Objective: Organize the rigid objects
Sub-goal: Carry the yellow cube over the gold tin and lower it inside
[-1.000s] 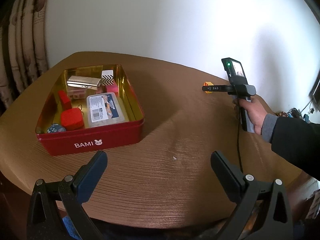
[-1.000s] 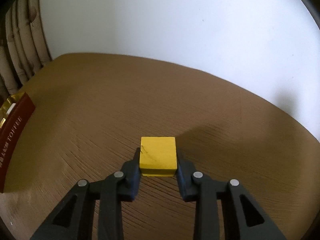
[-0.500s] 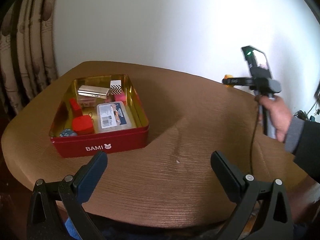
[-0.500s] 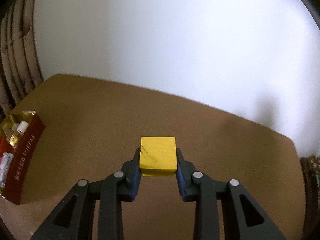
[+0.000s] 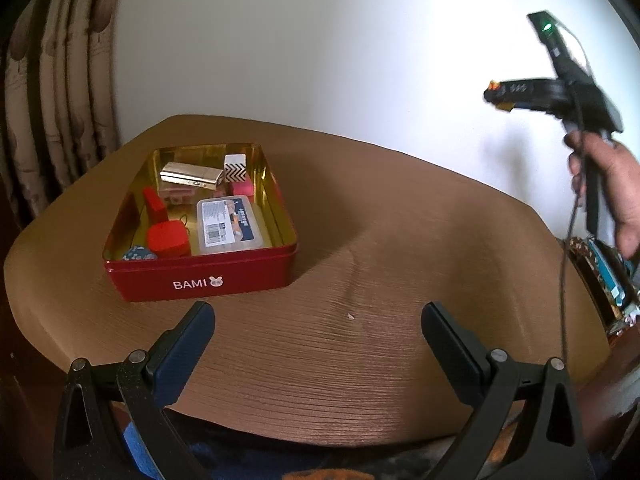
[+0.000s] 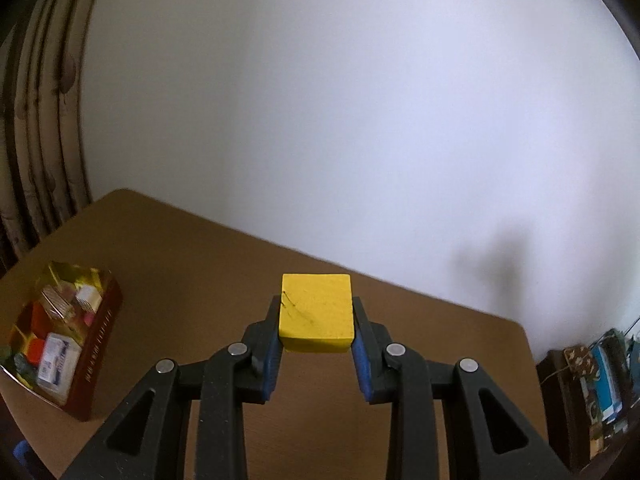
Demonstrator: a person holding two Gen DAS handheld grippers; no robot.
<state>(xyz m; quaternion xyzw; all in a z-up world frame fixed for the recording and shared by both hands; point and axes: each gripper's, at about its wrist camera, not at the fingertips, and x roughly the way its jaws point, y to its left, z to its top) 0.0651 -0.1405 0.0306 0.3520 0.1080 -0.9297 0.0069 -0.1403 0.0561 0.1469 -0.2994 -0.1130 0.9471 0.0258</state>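
Right gripper (image 6: 316, 336) clamped on yellow block (image 6: 316, 310), high right of red tin (image 5: 200, 272); left gripper (image 5: 318, 332) wide, empty. Best carried level over tin, lowered into a free gap.

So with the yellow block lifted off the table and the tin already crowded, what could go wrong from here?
1. The right hand-held gripper pinches the yellow block by only its near part; most juts forward, so it might pivot or slip.
2. The red tin holds many items; bare floor is scarce, so the block may land tilted on the clear plastic case.
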